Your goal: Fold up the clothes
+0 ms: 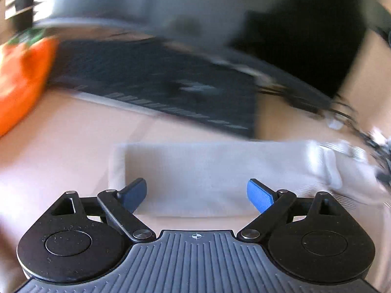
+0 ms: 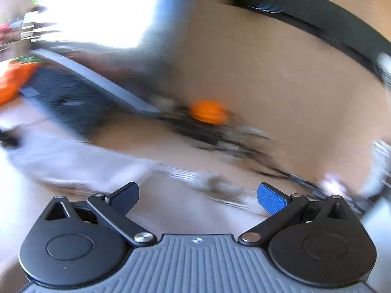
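Left gripper (image 1: 196, 193): fingers wide apart, nothing between them, hovering just above the near edge of the white cloth (image 1: 207, 171). Right gripper (image 2: 198, 199): fingers apart too, empty, over bare tabletop (image 2: 281, 68).

The cloth lies flat on the tabletop as a neat rectangle w/ a doubled edge at left, so at least one fold looks done; its right end is bunched & blurred, prob still needs tidying or another fold.

Count, as far as blur allows: 1 white cloth, 1 laptop (image 1: 156, 85) behind it, 1 big orange thing (image 1: 22, 80) far left, 1 small orange thing (image 2: 207, 112) amid cables (image 2: 244, 146), 2 grippers.
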The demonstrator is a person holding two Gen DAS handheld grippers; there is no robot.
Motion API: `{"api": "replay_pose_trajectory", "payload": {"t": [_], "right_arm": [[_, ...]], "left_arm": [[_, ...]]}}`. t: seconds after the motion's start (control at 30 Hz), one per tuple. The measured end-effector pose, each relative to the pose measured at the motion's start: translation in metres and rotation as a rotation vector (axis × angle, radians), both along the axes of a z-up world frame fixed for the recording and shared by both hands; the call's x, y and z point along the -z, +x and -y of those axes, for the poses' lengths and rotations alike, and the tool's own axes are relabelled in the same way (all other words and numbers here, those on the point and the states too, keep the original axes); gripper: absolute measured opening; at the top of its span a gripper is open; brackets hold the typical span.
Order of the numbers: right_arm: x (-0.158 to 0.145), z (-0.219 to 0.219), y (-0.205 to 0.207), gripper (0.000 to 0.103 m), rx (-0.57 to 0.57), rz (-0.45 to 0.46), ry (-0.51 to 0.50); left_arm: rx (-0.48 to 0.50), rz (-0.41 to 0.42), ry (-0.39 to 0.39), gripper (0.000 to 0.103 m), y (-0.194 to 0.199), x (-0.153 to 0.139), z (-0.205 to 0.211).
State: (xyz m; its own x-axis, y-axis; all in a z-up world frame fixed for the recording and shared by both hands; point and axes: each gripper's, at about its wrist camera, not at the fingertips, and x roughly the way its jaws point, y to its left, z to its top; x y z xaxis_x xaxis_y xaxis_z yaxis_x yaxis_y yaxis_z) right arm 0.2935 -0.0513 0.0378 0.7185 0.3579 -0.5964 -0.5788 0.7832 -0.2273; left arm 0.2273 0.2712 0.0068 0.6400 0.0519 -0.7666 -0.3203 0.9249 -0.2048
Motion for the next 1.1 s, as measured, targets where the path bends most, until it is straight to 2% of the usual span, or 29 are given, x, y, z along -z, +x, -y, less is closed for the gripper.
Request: {"api": "replay_pose_trajectory", "payload": {"t": [0.07,0.1,0.13,0.17,0.3,0.37,0.4,0.43,0.47,0.5,0.83,0.9,0.97,1.03,1.1], "right_arm": [[0.008,-0.042,-0.019,0.100,-0.120,-0.034,0.000],[0.013,-0.060,-0.027,0.094,-0.166,-0.045,-0.002],[0.018,-0.080,-0.035,0.074,-0.222,-0.056,-0.008],[0.021,-0.097,-0.043,0.058,-0.266,-0.065,-0.015],[0.038,-0.154,-0.058,0.053,-0.394,-0.082,-0.040],[0.044,-0.175,-0.062,0.045,-0.442,-0.091,-0.046],[0.045,-0.183,-0.065,0.044,-0.460,-0.094,-0.045],[0.047,-0.192,-0.067,0.041,-0.478,-0.097,-0.045],[0.048,-0.200,-0.070,0.037,-0.496,-0.100,-0.044],[0.051,-0.207,-0.071,0.035,-0.510,-0.104,-0.046],[0.070,-0.270,-0.082,0.033,-0.580,-0.105,-0.073],[0.073,-0.278,-0.081,0.033,-0.582,-0.101,-0.082],[0.074,-0.280,-0.080,0.017,-0.585,-0.086,-0.095],[0.069,-0.276,-0.075,0.011,-0.583,-0.080,-0.085],[0.059,-0.267,-0.068,0.009,-0.558,-0.062,-0.058]], "left_arm": [[-0.047,-0.010,-0.048,0.086,0.000,0.006,-0.021],[-0.061,-0.012,-0.065,0.081,0.001,0.008,-0.028],[-0.070,-0.013,-0.076,0.067,0.002,0.010,-0.032],[-0.076,-0.016,-0.086,0.063,0.004,0.012,-0.036],[-0.068,-0.023,-0.105,0.061,0.011,0.017,-0.042],[-0.059,-0.025,-0.104,0.047,0.014,0.019,-0.044],[-0.055,-0.024,-0.098,0.044,0.017,0.020,-0.044],[-0.049,-0.020,-0.103,0.036,0.018,0.021,-0.046],[-0.042,-0.017,-0.122,0.027,0.019,0.021,-0.051],[-0.038,-0.014,-0.146,0.025,0.020,0.021,-0.055],[-0.008,0.036,-0.343,0.023,0.024,0.020,-0.075],[0.013,0.056,-0.366,0.025,0.023,0.015,-0.076],[0.019,0.087,-0.365,0.043,0.018,0.007,-0.079],[-0.008,0.131,-0.343,0.055,0.006,-0.003,-0.086],[-0.067,0.168,-0.292,0.070,-0.008,-0.014,-0.094]]}}
